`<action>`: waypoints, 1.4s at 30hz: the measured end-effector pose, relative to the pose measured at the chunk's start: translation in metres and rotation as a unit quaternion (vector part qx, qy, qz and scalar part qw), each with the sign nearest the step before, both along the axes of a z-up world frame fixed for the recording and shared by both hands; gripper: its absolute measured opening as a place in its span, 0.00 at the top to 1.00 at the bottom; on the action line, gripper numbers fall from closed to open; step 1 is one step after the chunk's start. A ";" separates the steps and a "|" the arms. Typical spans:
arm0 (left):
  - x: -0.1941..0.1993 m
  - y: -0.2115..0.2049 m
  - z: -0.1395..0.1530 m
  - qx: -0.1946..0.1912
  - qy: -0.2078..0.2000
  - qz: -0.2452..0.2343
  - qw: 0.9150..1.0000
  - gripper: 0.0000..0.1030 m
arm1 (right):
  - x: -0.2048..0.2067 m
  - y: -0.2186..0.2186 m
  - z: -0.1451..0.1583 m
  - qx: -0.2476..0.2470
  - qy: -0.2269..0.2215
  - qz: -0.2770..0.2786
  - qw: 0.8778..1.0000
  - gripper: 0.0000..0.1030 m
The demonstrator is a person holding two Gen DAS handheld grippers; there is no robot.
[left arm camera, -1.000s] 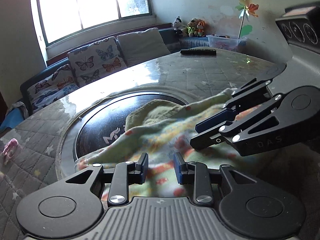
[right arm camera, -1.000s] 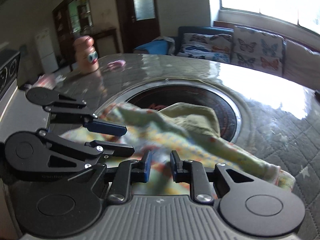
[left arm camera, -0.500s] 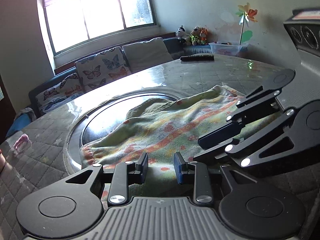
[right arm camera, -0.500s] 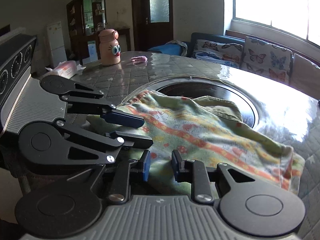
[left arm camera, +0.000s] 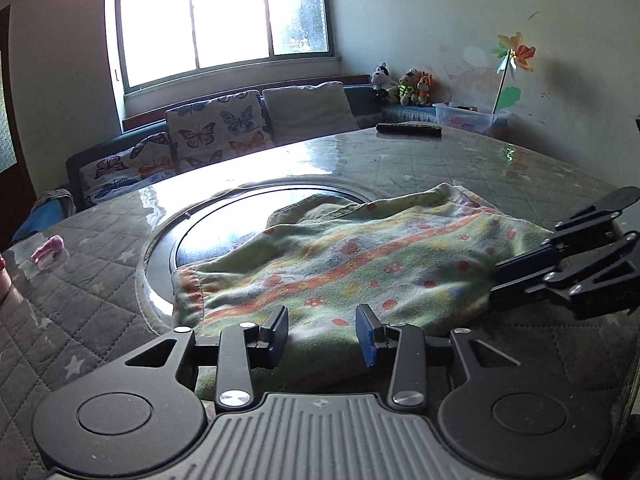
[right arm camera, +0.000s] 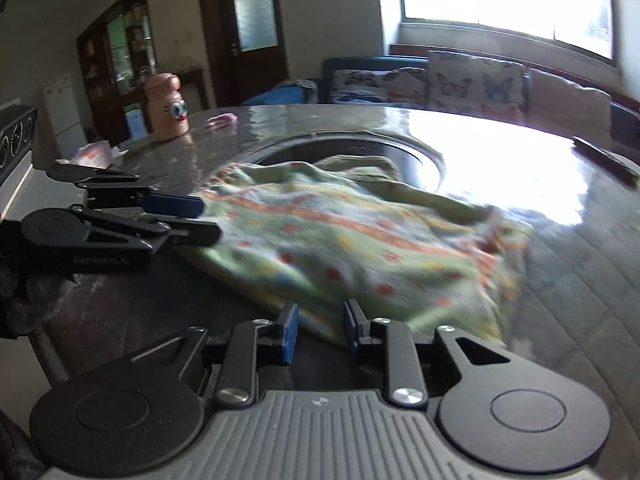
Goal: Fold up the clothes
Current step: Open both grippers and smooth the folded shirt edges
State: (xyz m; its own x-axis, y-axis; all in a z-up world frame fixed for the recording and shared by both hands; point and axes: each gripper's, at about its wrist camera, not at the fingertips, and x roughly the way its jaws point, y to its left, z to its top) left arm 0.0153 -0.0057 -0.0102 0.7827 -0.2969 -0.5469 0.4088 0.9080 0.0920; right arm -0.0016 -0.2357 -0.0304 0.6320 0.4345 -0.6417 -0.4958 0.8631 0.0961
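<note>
A green garment (left arm camera: 360, 256) with orange stripes and red flowers lies spread on the round table (left arm camera: 400, 160), partly over its dark centre disc (left arm camera: 224, 232). My left gripper (left arm camera: 322, 334) sits at the garment's near edge. Its jaws are opening, the cloth lies flat between the pads, and neither pad presses it. The right gripper (left arm camera: 502, 278) reaches the garment's right edge. In the right wrist view the garment (right arm camera: 340, 236) is blurred. There the right gripper (right arm camera: 320, 330) has a narrow gap with the hem lying in it unpinched, and the left gripper (right arm camera: 200, 220) is at the cloth's left edge.
A black remote (left arm camera: 410, 129) lies at the table's far side. A pink bottle with cartoon eyes (right arm camera: 166, 108) and a small pink object (right arm camera: 222, 120) stand on the far left. A sofa with butterfly cushions (left arm camera: 216, 136) runs under the window.
The garment, bunched under both grippers a second ago, now lies flatter and wider. Both grippers have drawn back to its edges, and the left jaws have widened.
</note>
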 end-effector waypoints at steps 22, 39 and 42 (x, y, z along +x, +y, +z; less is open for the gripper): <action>0.028 0.034 0.004 -0.011 0.027 0.067 0.997 0.60 | 0.048 -0.029 0.009 0.022 -0.016 -0.083 0.996 0.73; 0.088 0.040 0.006 0.004 0.037 0.093 0.995 0.60 | 0.109 -0.029 0.002 0.041 0.002 -0.103 0.994 0.76; 0.103 0.041 0.000 0.016 0.044 0.101 0.994 0.61 | 0.121 -0.032 -0.003 0.035 0.010 -0.115 0.993 0.76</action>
